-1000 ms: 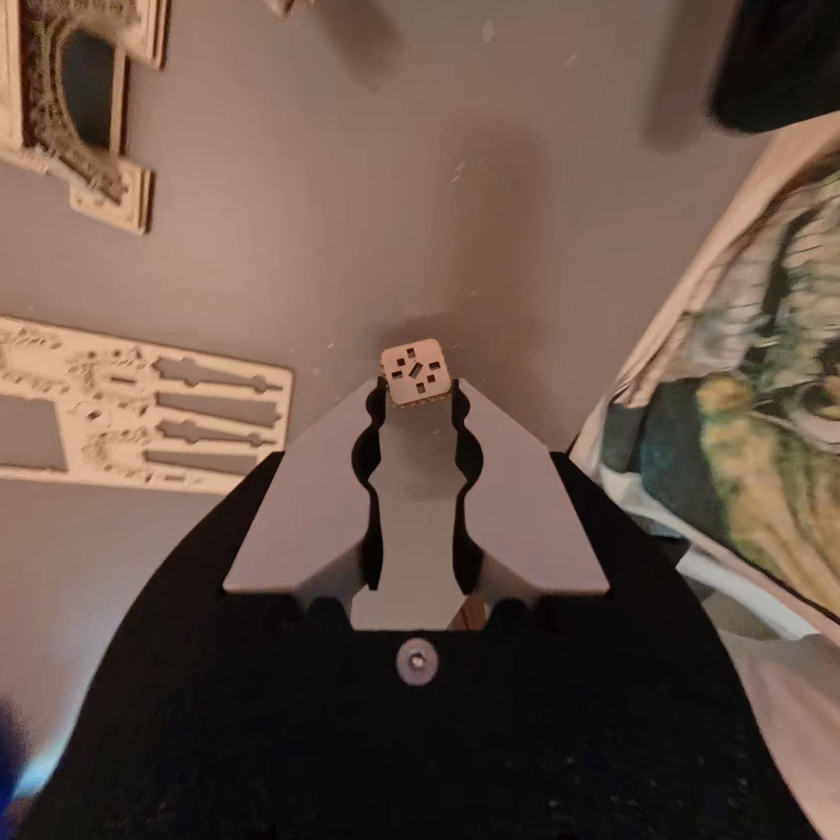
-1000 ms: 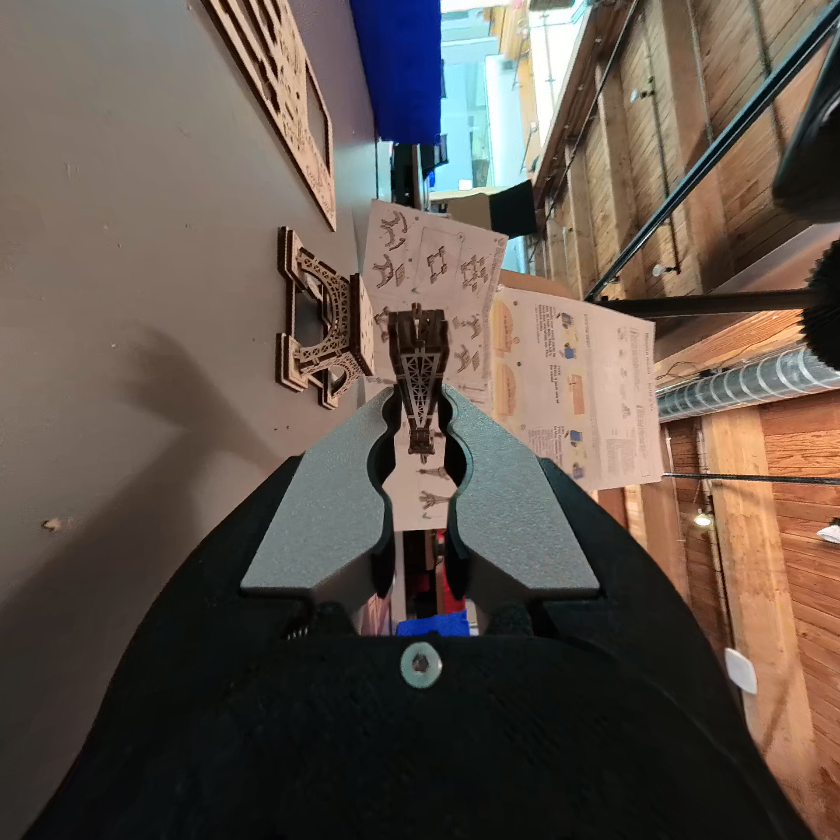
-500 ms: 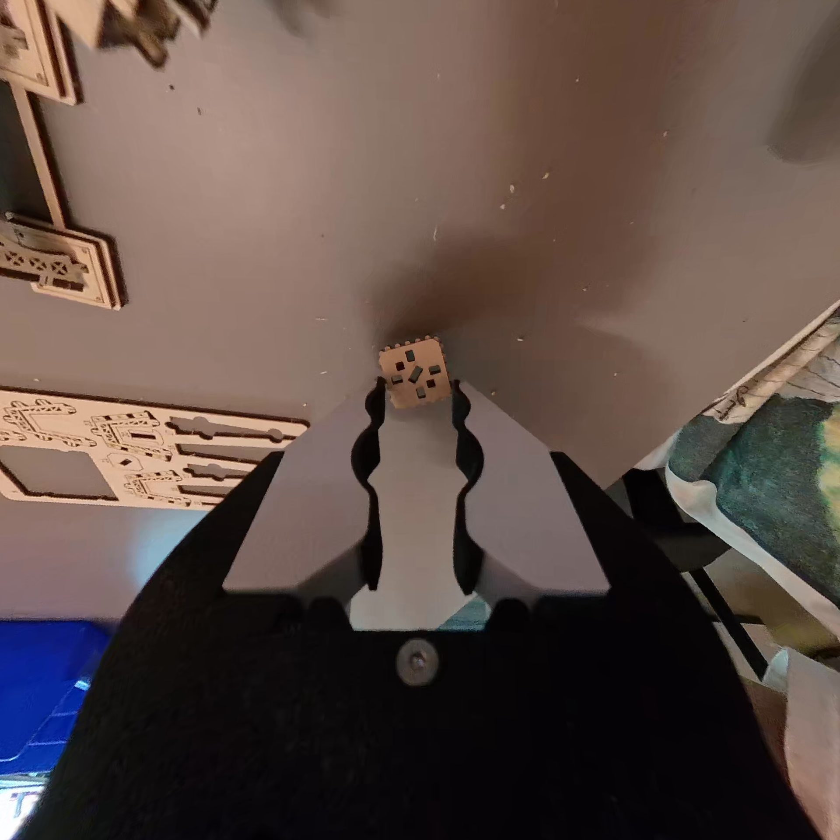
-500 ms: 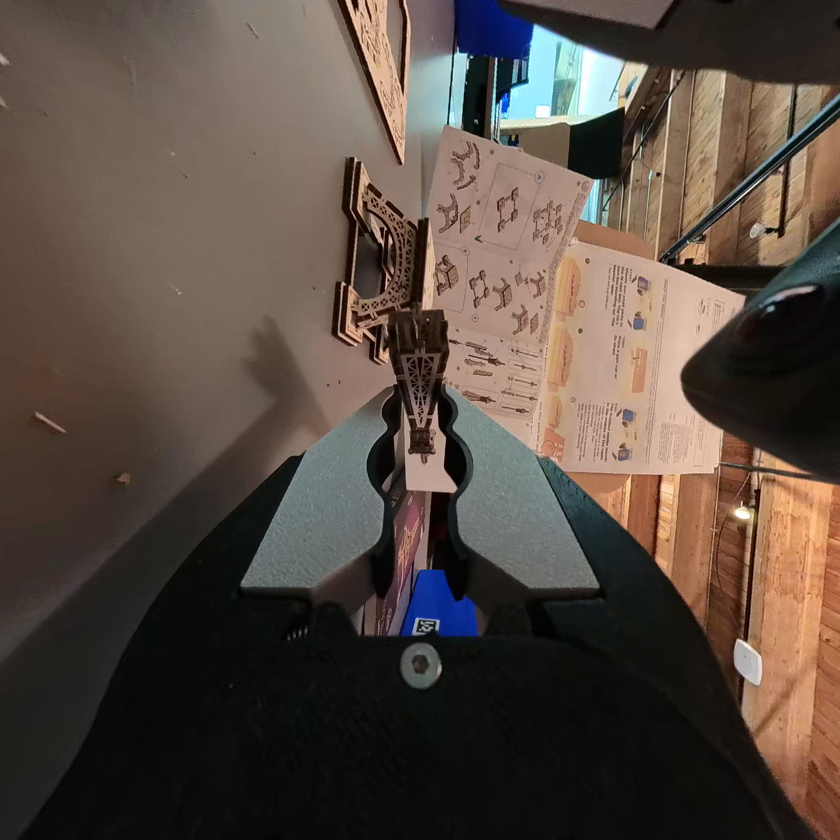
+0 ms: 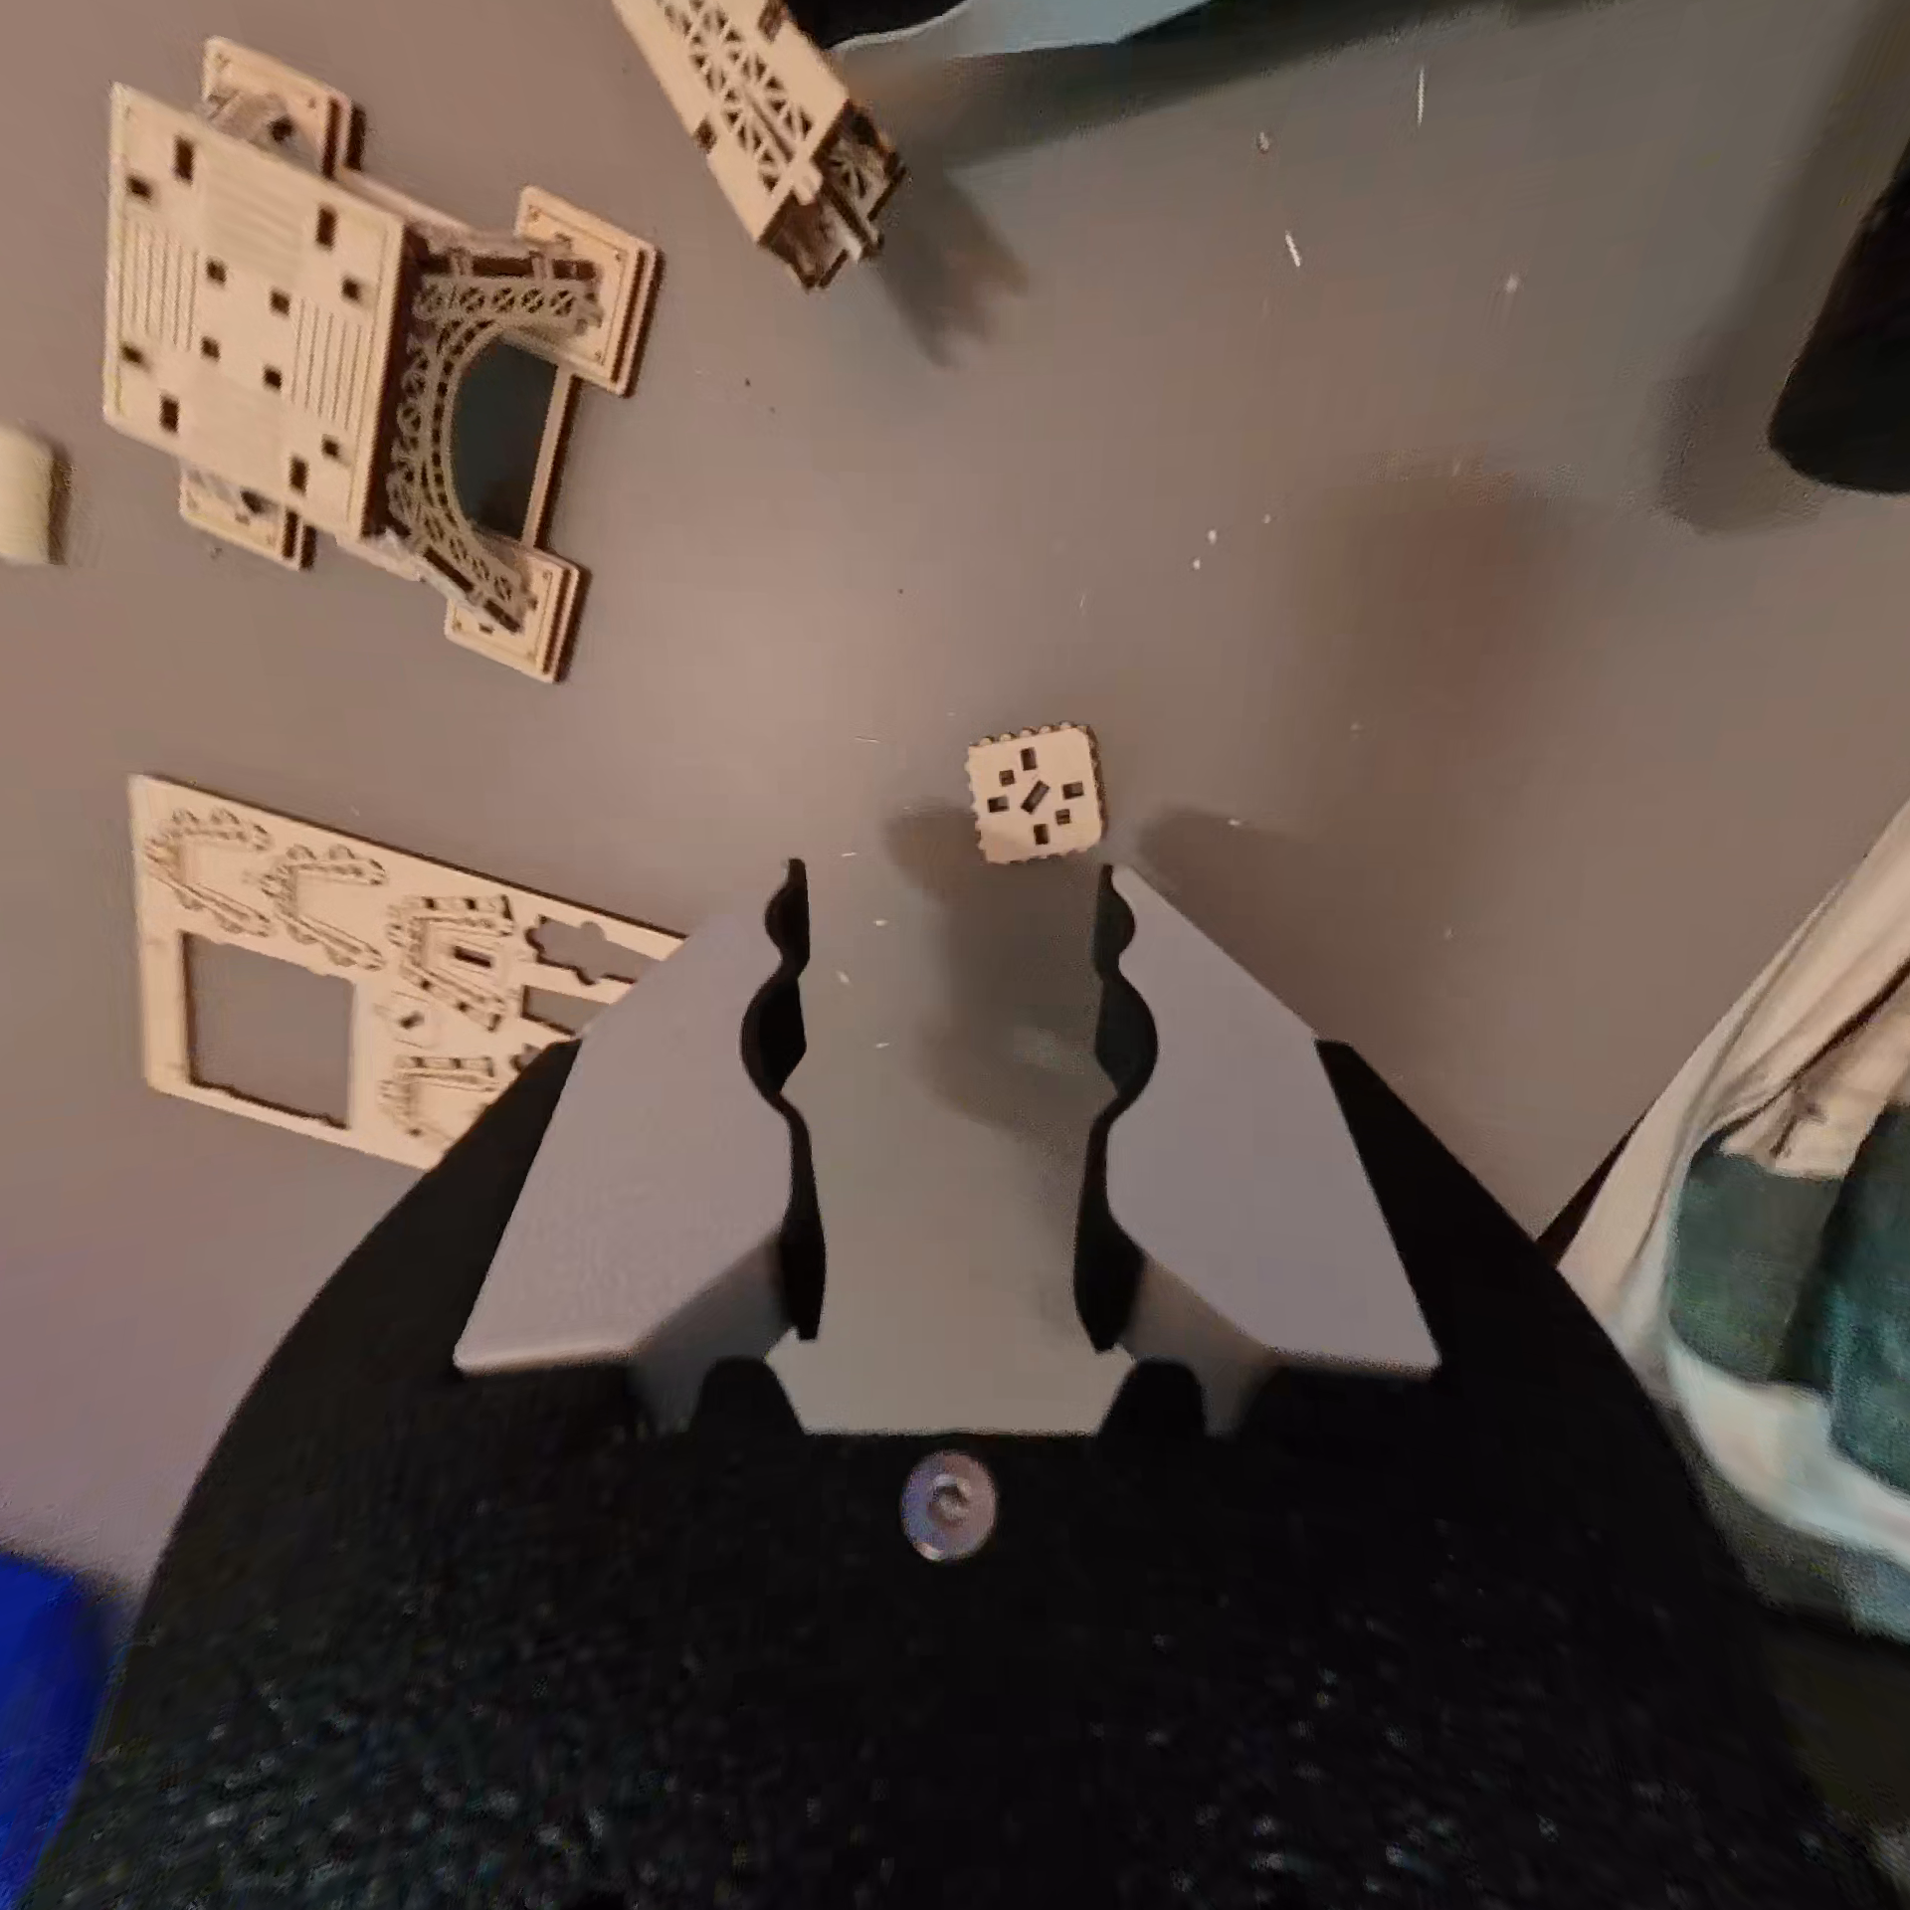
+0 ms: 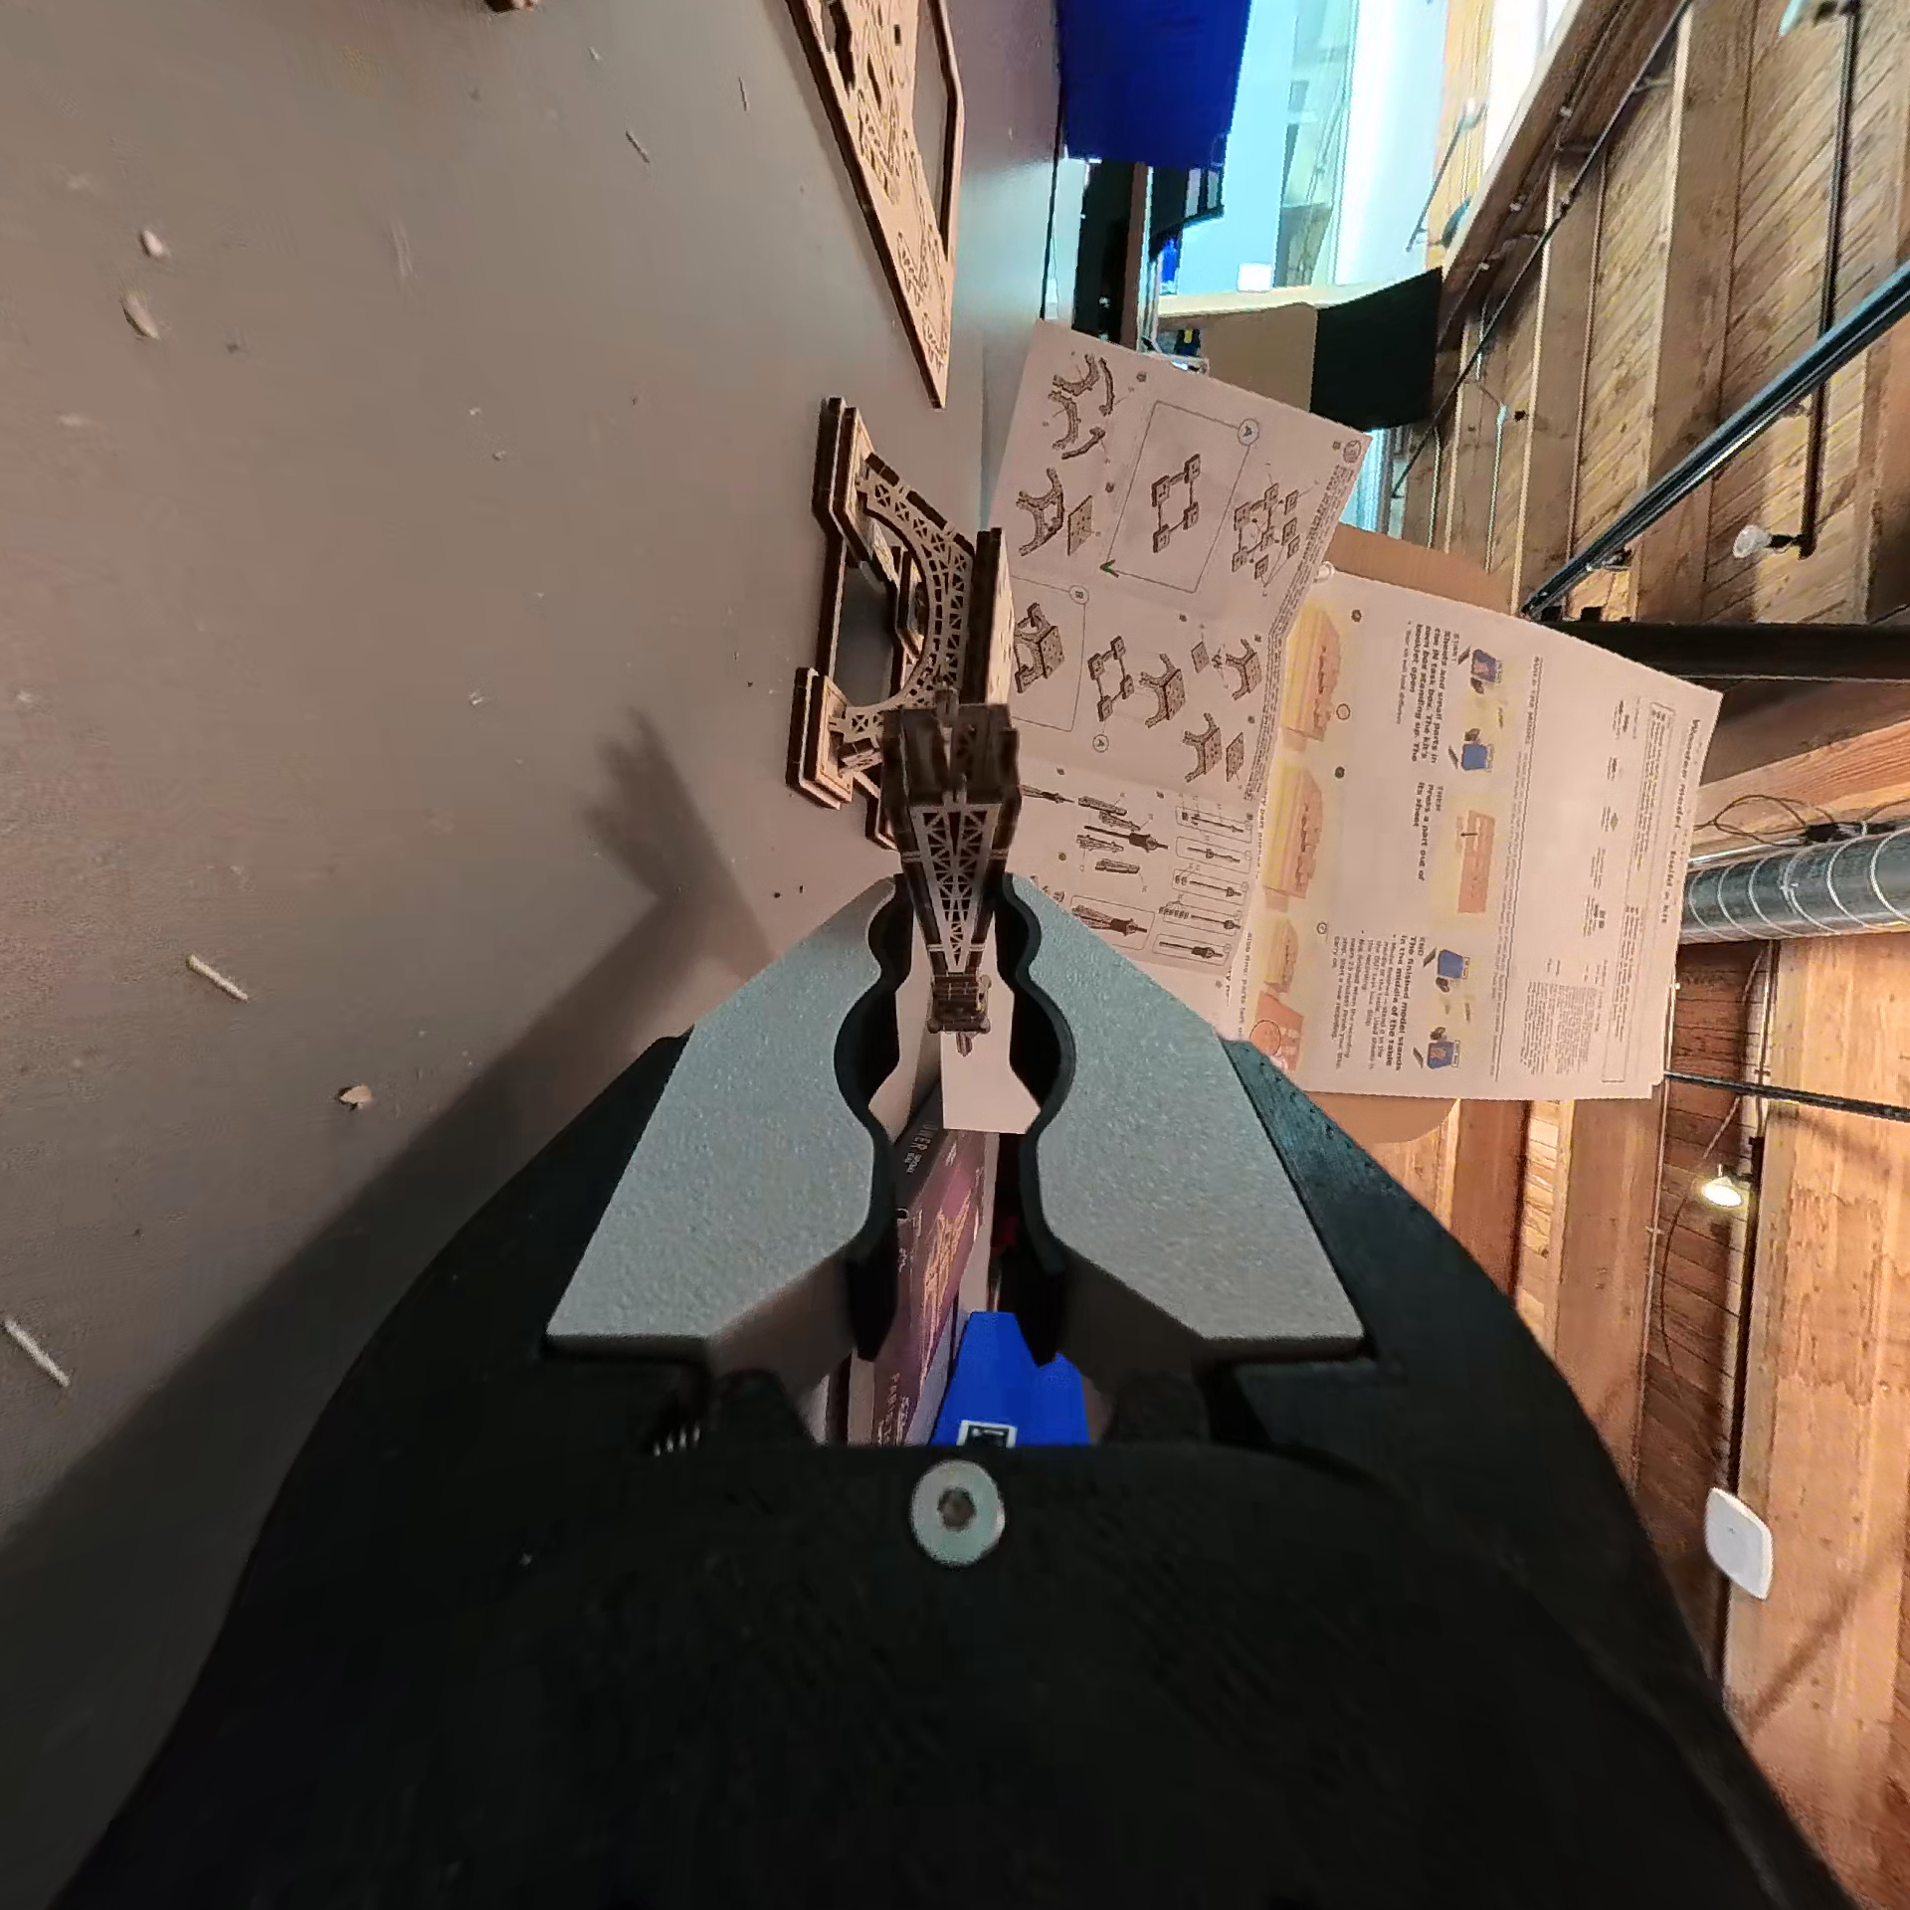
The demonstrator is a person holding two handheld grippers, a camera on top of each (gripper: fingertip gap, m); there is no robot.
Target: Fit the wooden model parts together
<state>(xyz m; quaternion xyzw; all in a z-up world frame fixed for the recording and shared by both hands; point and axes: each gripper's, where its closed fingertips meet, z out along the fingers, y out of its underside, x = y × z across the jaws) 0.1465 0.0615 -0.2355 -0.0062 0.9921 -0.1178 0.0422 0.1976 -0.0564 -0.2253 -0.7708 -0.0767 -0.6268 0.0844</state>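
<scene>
My left gripper [image 5: 951,879] is open and empty above the grey table. A small square wooden plate with slots [image 5: 1034,798] lies flat on the table just beyond its fingertips. The arched tower base [image 5: 362,351] stands at the upper left; it also shows in the right wrist view [image 6: 899,641]. My right gripper [image 6: 951,899] is shut on a tapered lattice tower section [image 6: 951,827], held in the air with its wide end forward. That section also shows at the top of the left wrist view [image 5: 765,114].
A punched-out wooden parts sheet [image 5: 310,972] lies at the left; another sheet [image 6: 889,165] shows in the right wrist view. Paper instruction sheets [image 6: 1344,765] lie beyond the base. Cloth [image 5: 1778,1240] is at the right, a blue bin [image 5: 41,1674] at lower left. Wood splinters dot the table. The gap from one gripper's tips to the other's is roughly 12 cm.
My left gripper has opened and let go of the square plate, which now lies on the table, and has pulled back and up. My right gripper still holds the tower section.
</scene>
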